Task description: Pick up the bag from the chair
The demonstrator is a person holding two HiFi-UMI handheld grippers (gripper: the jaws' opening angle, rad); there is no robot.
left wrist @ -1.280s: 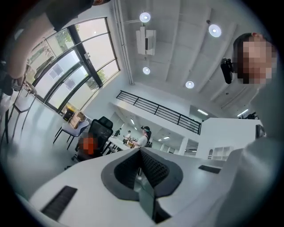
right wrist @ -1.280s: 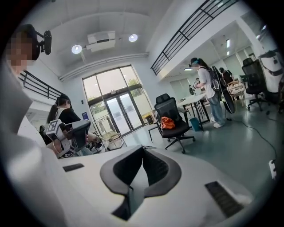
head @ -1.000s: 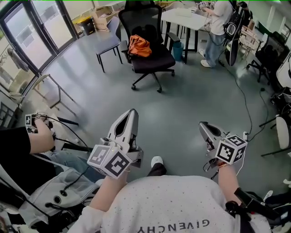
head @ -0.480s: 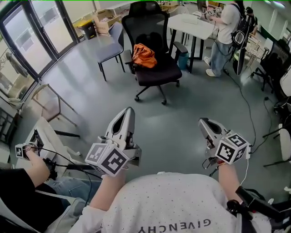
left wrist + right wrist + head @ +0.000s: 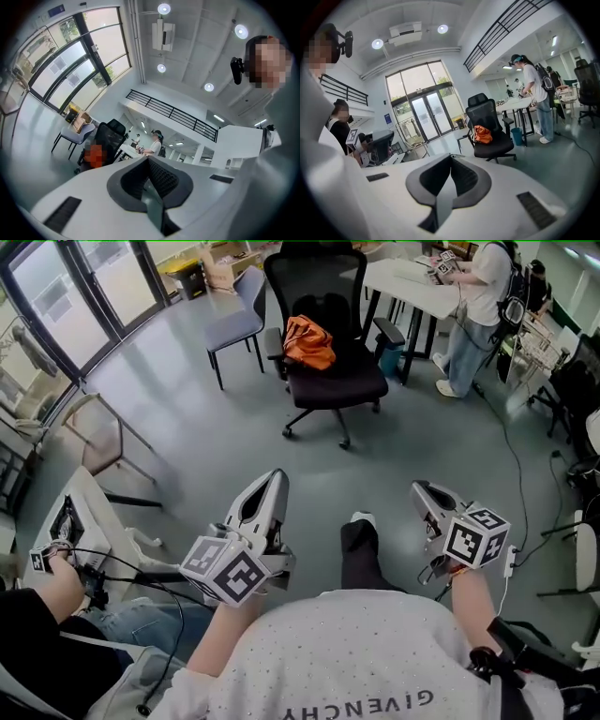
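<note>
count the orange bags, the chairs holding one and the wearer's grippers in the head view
bag: 1
chair holding it: 1
grippers: 2 (left gripper, right gripper)
total: 4

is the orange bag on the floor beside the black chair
No, in the head view the orange bag lies up on the seat of the black office chair.

Both forearms stretch forward. The left claw (image 5: pixel 270 486) points level, jaws pressed together, empty; the right claw (image 5: pixel 424 498) beside it tilts slightly down, jaws likewise together.
</note>
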